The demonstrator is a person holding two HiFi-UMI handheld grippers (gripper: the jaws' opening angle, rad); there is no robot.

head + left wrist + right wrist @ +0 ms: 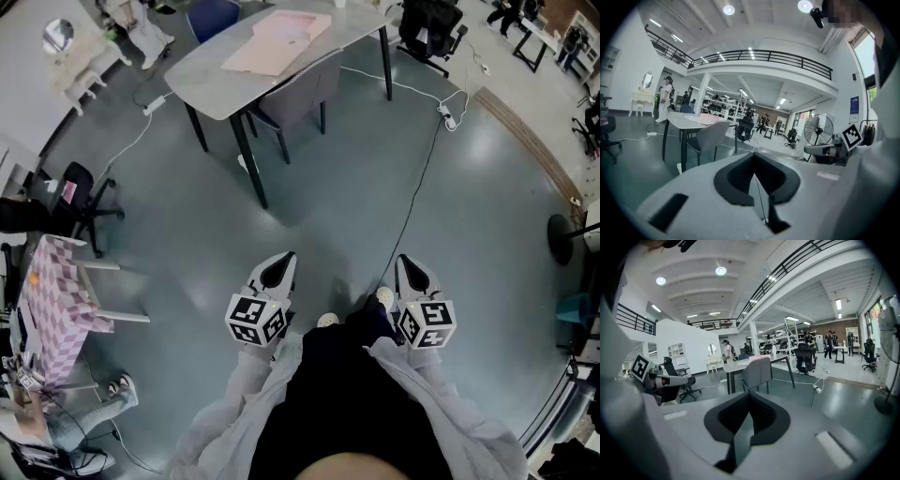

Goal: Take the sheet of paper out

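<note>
The task has not started yet. I am standing on open floor well apart from the table (211,75), so this looks to me like the approach step. My left claw (278,268) and my right claw (411,269) are held low in front of me, side by side. Each has its jaws closed tip to tip with nothing between them.

The pink paper (277,42) lies flat on the far half of the tabletop, behind the grey chair (298,97) that is tucked under the near edge. From the head view its long axis runs along the table's length, from lower left to upper right. A smaller pink piece seems to lie on top towards the far end — at this range I cannot tell whether that is the sheet and the larger piece a folder or cover.

Next I judge I must walk up to the table and open one claw. Then I find a free edge — thin paper lying flat gives little to pinch, so the other claw may have to hold the cover down.
</note>
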